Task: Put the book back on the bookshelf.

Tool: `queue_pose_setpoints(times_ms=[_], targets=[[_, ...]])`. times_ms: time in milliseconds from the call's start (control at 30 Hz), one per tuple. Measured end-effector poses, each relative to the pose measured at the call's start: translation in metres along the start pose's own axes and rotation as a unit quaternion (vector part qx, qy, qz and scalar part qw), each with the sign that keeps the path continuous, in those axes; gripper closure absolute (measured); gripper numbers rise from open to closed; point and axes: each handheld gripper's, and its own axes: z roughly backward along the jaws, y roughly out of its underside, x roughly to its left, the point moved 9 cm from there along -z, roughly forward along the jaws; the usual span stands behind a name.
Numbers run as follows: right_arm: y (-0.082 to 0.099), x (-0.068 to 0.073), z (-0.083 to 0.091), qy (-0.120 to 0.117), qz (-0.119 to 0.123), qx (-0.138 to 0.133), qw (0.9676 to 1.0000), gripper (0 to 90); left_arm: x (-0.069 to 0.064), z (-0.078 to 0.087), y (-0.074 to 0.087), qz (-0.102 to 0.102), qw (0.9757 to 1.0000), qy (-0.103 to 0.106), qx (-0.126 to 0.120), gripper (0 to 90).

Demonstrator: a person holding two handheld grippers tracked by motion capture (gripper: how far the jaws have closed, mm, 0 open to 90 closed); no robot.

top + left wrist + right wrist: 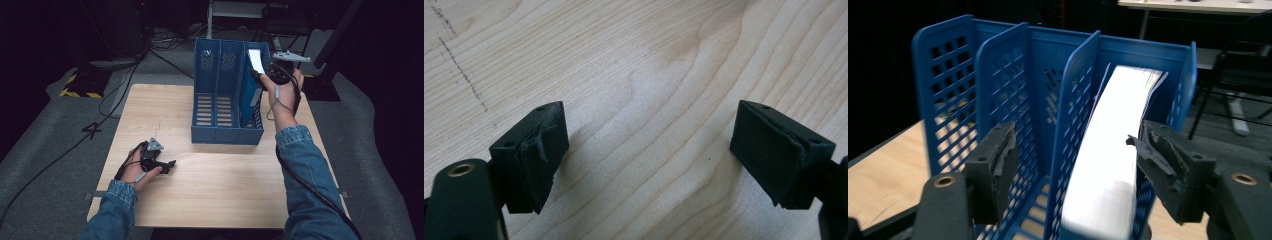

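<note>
My left gripper (167,164): one, at 7 o'clock, resting on the counter (215,185), jaws spread wide, holding nothing. My right gripper (257,76): one, at 1 o'clock, raised, jaws parted, gripping nothing. Blue file rack (220,132): one, three compartments. Document stack (1108,165): one, upright in the rightmost compartment.

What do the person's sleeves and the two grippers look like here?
Both sleeves are blue denim with buttoned cuffs. Each gripper is black with worn, frayed jaw pads; a black cable trails from the right gripper. The left gripper carries a grey three-cornered plate.
</note>
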Motion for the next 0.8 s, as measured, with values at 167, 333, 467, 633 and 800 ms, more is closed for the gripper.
queue_pose_setpoints(times_ms=[167, 333, 467, 633, 800], targets=[[0.008, -0.003, 0.029, -0.024, 0.012, 0.001, 0.9996, 31.5, 0.0, 0.001, 0.001, 0.0, 1.0, 0.0, -0.001, 15.8], [0.018, -0.002, 0.05, -0.043, 0.031, 0.015, 0.9985, 30.5, 0.0, 0.001, 0.001, 0.001, 1.0, 0.001, -0.001, 15.8], [0.032, 0.0, 0.069, -0.061, 0.043, 0.031, 0.9968, 29.3, 0.0, 0.001, 0.001, 0.003, 1.0, 0.003, -0.002, 15.7], [0.051, -0.001, 0.088, -0.067, 0.064, 0.049, 0.9945, 28.2, 0.001, 0.0, 0.0, -0.004, 1.0, 0.004, -0.001, 15.4], [0.075, -0.003, 0.104, -0.071, 0.076, 0.075, 0.9918, 27.2, 0.001, -0.001, -0.001, 0.001, 1.0, 0.006, -0.002, 15.2]])
